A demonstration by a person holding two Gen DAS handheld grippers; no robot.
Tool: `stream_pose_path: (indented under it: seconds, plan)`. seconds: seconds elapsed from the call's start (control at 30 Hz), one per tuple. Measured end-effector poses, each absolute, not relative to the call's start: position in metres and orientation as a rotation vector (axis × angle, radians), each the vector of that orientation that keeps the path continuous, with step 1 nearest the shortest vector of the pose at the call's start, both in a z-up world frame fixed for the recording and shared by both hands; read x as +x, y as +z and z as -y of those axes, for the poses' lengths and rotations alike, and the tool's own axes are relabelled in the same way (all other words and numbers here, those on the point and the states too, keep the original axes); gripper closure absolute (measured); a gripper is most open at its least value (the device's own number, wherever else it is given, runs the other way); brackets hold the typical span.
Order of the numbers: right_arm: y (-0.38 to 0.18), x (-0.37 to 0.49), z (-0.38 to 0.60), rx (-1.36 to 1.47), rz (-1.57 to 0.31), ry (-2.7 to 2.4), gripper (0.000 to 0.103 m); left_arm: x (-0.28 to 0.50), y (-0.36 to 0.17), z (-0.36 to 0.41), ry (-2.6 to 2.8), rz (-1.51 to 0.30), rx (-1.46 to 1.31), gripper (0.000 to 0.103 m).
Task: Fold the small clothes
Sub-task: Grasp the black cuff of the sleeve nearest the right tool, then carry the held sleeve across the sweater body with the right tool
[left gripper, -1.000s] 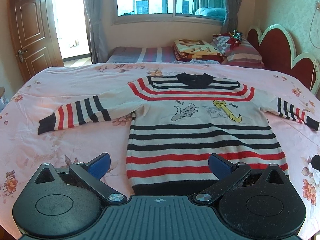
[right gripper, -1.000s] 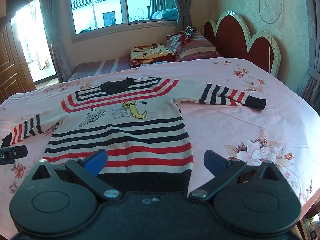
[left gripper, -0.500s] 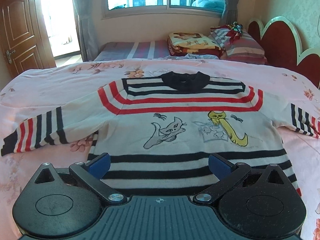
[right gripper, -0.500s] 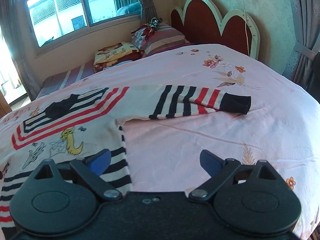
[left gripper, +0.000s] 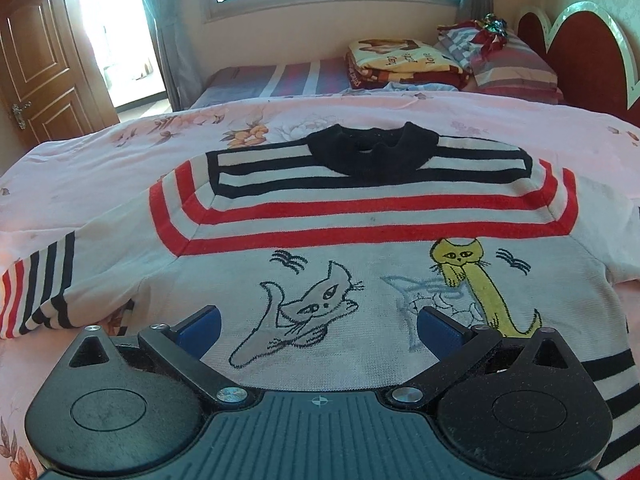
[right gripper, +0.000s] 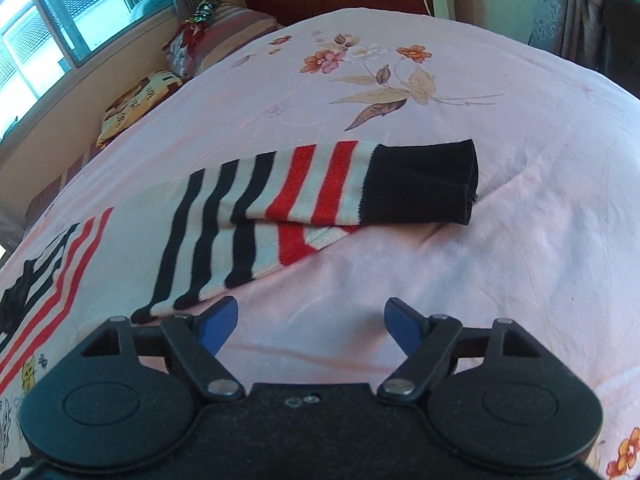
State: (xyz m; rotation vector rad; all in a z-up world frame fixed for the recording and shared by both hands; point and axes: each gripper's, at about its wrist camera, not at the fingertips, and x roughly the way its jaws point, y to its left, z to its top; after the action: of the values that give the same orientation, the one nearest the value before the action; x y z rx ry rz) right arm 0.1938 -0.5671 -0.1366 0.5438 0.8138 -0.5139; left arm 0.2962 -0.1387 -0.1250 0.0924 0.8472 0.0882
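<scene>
A small striped sweater (left gripper: 360, 216) with a black collar and two cat drawings lies flat, front up, on the pink bed. My left gripper (left gripper: 318, 326) hovers open over its chest, just below the grey cat, with nothing between the blue pads. In the right wrist view the sweater's right sleeve (right gripper: 288, 196) stretches across the bed, its black cuff (right gripper: 424, 182) farthest out. My right gripper (right gripper: 310, 322) is close above the sheet just short of that sleeve; its jaws are closing with only bare sheet between them.
The pink floral bedspread (right gripper: 460, 92) covers the whole bed. Folded blankets and striped pillows (left gripper: 452, 60) sit at the far side by the red headboard (left gripper: 580, 44). A wooden door (left gripper: 36, 64) stands at the left, a window behind.
Both grippers came forward and lower over the bed. The left went from the hem to the chest. The right swung off the hem to the right sleeve, rolled, and its jaws narrowed.
</scene>
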Motion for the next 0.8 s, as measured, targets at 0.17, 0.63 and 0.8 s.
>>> stream_pose_path:
  seconds: [0.17, 0.63, 0.8]
  plan:
    - [-0.142, 0.213, 0.595, 0.579, -0.741, -0.588, 0.024, 0.306, -0.133, 0.14, 0.113, -0.863, 0.111, 0.0]
    - [-0.11, 0.245, 0.572, 0.449, -0.548, -0.419, 0.084, 0.321, -0.132, 0.124, 0.093, -0.871, 0.031, 0.001]
    - [-0.078, 0.276, 0.489, 0.322, -0.516, -0.167, 0.084, 0.332, -0.118, 0.104, 0.119, -0.869, -0.074, 0.0]
